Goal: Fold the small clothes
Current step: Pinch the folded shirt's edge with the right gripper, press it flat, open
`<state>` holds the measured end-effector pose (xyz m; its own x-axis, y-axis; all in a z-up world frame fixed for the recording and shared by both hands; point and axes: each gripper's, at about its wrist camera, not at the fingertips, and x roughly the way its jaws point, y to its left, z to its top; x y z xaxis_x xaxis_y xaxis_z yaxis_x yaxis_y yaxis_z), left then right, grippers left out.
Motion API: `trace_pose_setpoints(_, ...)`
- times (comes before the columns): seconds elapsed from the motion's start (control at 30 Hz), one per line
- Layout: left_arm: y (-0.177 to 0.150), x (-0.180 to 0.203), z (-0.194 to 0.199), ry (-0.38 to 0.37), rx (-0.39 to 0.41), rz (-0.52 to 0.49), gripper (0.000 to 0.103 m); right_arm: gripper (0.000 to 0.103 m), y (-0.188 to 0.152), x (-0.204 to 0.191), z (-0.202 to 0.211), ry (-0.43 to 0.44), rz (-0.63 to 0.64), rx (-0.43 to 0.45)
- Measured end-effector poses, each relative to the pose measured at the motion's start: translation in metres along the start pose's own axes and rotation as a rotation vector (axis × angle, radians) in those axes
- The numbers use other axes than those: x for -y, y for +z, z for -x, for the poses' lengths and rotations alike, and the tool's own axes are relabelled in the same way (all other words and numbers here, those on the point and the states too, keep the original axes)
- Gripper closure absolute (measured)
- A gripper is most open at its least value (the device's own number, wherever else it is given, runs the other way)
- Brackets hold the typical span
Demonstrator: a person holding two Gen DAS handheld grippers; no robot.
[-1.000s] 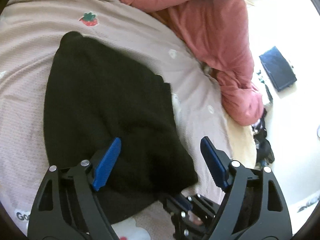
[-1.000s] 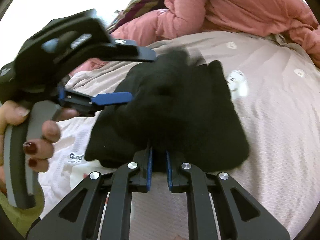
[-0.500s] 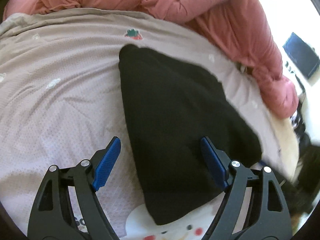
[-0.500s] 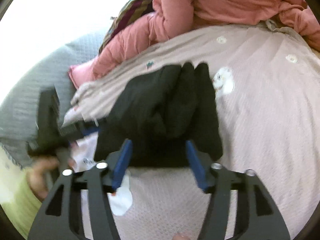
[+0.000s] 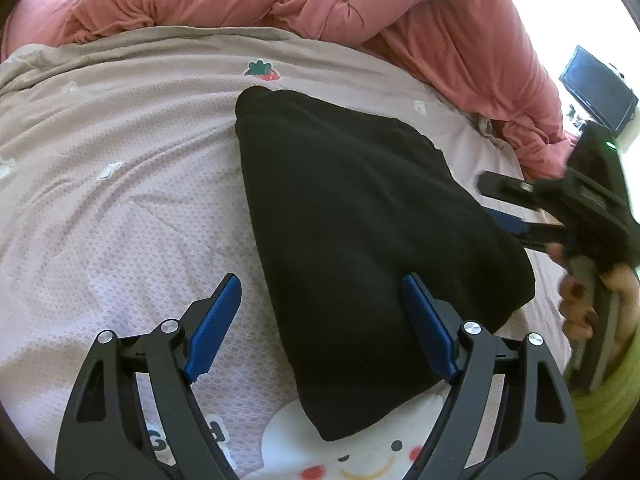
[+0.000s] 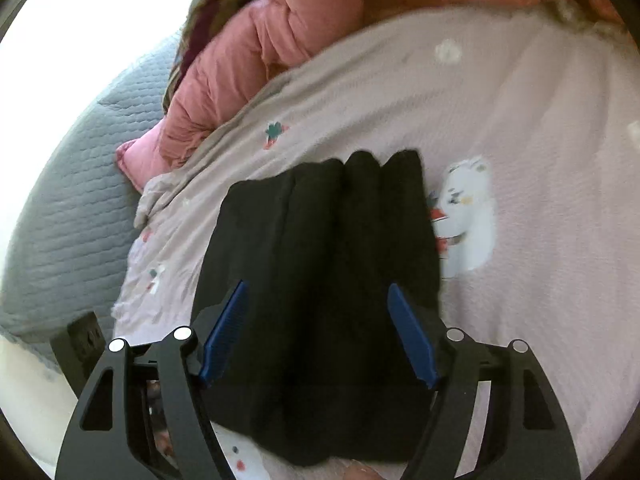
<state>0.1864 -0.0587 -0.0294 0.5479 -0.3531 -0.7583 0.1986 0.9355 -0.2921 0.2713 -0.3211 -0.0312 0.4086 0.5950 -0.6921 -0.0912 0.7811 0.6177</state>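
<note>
A black folded garment (image 5: 360,232) lies flat on the pale pink printed bed sheet (image 5: 120,184). My left gripper (image 5: 324,324) is open above its near left edge, holding nothing. My right gripper (image 6: 320,328) is open over the garment's (image 6: 320,248) near end, holding nothing. In the left wrist view the right gripper (image 5: 516,216) shows at the garment's right side, held by a hand (image 5: 580,300).
A crumpled pink duvet (image 5: 320,4) lies along the far side of the bed. A grey quilted cover (image 6: 72,184) is at the left in the right wrist view. A dark screen (image 5: 600,88) sits off the bed at the far right.
My right gripper has opened and let go of the garment, then pulled back. My left gripper has swung left and risen; the garment now lies folded and still.
</note>
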Motion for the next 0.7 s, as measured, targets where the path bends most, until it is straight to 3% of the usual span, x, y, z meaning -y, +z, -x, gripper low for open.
trace_pose_setpoints(0.13,0.0,0.002,0.001,0.0,0.001,-0.006,0.028,0.032,0.007,0.004,-0.019,-0.011,-0.023,-0.054)
trace_pose_setpoints(0.2,0.0,0.001,0.001,-0.003,-0.001,-0.006,0.028,0.036,0.009,0.002,-0.022,-0.004,-0.026,-0.06)
trace_pose_setpoints(0.37,0.0,0.001,0.001,-0.005,-0.002,-0.004,0.028,0.06,0.009,-0.016,-0.019,-0.01,0.048,-0.038)
trace_pose_setpoints(0.63,-0.001,0.002,0.003,0.009,-0.003,-0.006,0.028,0.062,0.002,-0.037,-0.029,-0.096,0.183,-0.02)
trace_pose_setpoints(0.7,-0.001,0.003,0.003,0.01,-0.004,-0.005,0.028,0.074,0.002,-0.034,-0.031,-0.104,0.194,-0.016)
